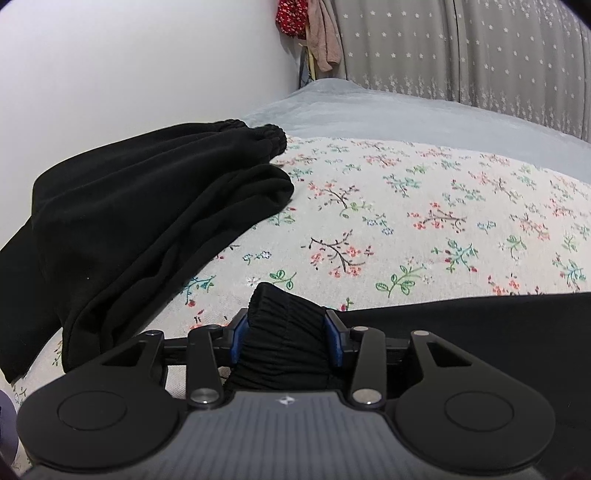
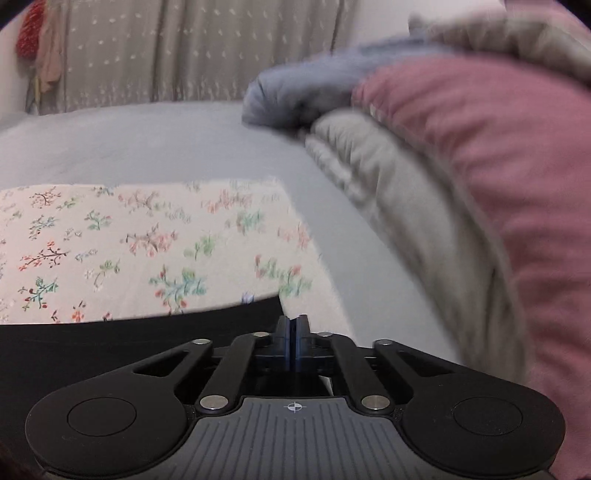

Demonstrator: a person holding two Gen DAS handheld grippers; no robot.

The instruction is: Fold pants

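Black pants [image 1: 147, 206] lie bunched on the floral cloth [image 1: 406, 221] at the left, their elastic waistband at the far end. My left gripper [image 1: 286, 325] is shut on a gathered black elastic cuff [image 1: 284, 332] of the pants, and black fabric stretches right from it along the lower edge. In the right wrist view, my right gripper [image 2: 293, 325] has its jaws pressed together at the edge of the same black fabric [image 2: 110, 343]; the fabric between the pads is hidden.
The floral cloth [image 2: 147, 240] lies on a grey bedsheet [image 2: 147, 140]. A pile of pink, grey and blue bedding [image 2: 480, 166] is at the right. A white wall [image 1: 129, 62] is at the left, star-patterned curtains [image 1: 480, 48] behind, and clothes [image 1: 317, 29] hang in the corner.
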